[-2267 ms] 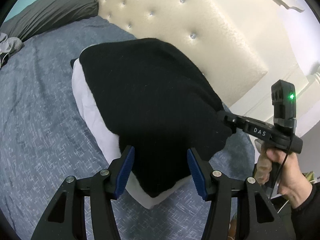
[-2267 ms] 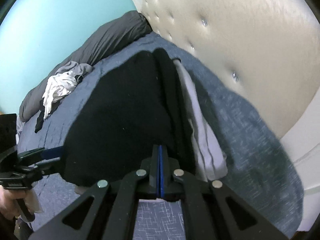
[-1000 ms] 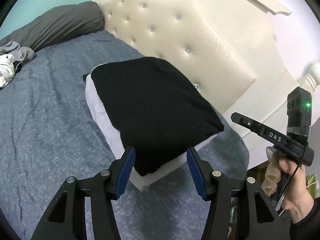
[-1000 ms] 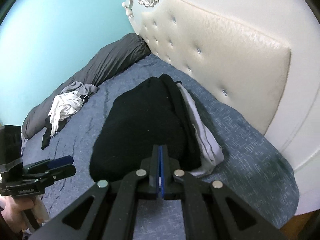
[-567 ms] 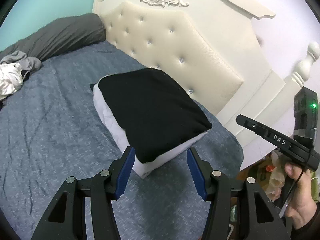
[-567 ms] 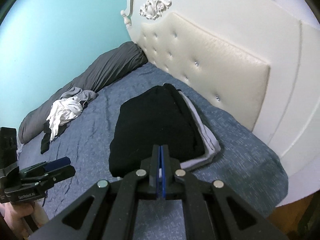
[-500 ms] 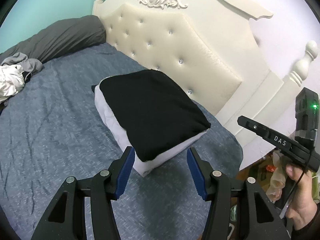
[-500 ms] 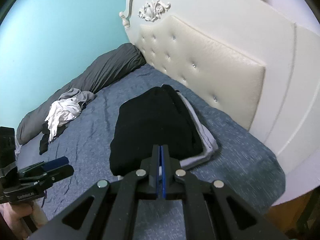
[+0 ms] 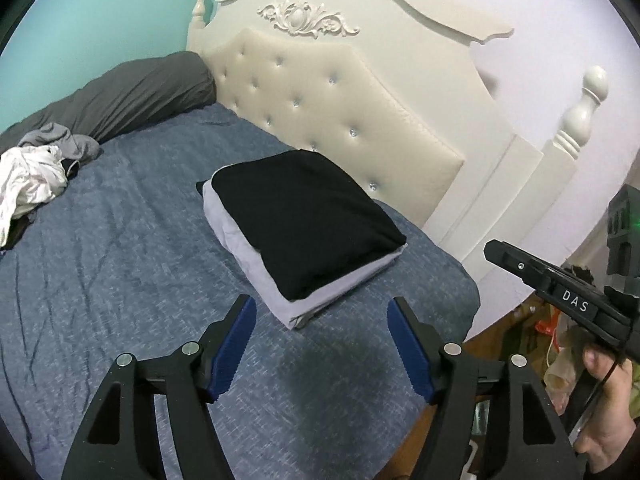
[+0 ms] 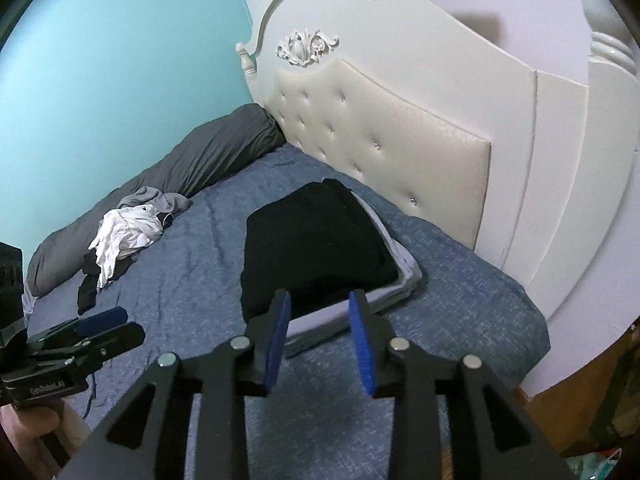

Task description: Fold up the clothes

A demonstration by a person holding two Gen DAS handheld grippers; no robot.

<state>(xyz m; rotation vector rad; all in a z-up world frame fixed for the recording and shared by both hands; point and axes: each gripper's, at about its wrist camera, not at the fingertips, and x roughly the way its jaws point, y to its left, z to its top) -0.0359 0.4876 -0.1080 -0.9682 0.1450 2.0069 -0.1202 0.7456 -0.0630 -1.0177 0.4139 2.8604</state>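
While the folded black knit garment [image 9: 308, 216] rests finished atop a folded pale-grey garment [image 9: 256, 264] mid-bed, both empty tools are opening: left gripper [image 9: 320, 344], right gripper [image 10: 318, 340]; the crumpled white-and-grey clothes heap [image 10: 128, 236] at ten o'clock remains unfolded.

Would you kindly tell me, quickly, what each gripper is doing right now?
Left gripper: jaws opening, nothing between them, clear of the folded pile.
Right gripper: jaws opening, nothing held.
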